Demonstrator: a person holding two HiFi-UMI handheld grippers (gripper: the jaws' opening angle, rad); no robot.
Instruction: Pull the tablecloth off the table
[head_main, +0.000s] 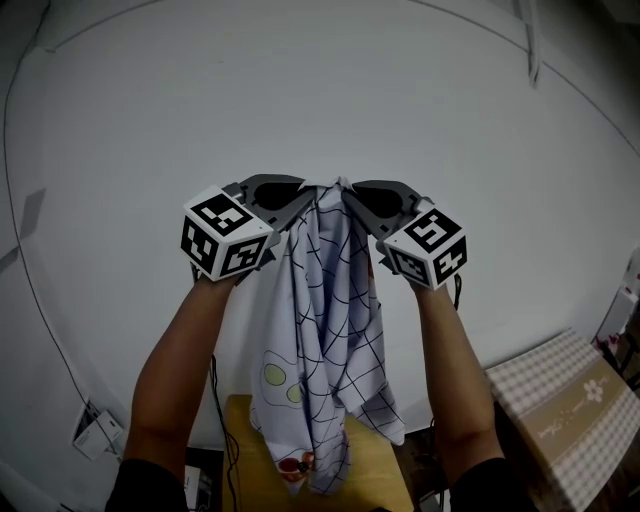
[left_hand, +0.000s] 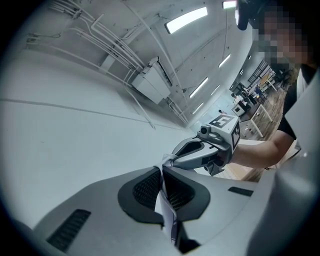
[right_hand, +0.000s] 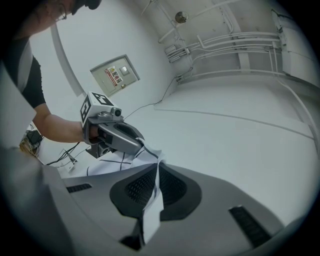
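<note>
Left tongs (left_hand: 162, 170), right tongs (right_hand: 158, 166) pinching limp grid-printed tablecloth (head_main: 330, 330), soft folds

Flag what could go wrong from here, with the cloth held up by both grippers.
1. The left gripper and right gripper each pinch only a thin edge of the tablecloth, so the hanging weight could pull it free.
2. The cloth's lower end hangs in front of the wooden table. Whether it has cleared the top cannot be told, so it may drag or catch on an edge.
</note>
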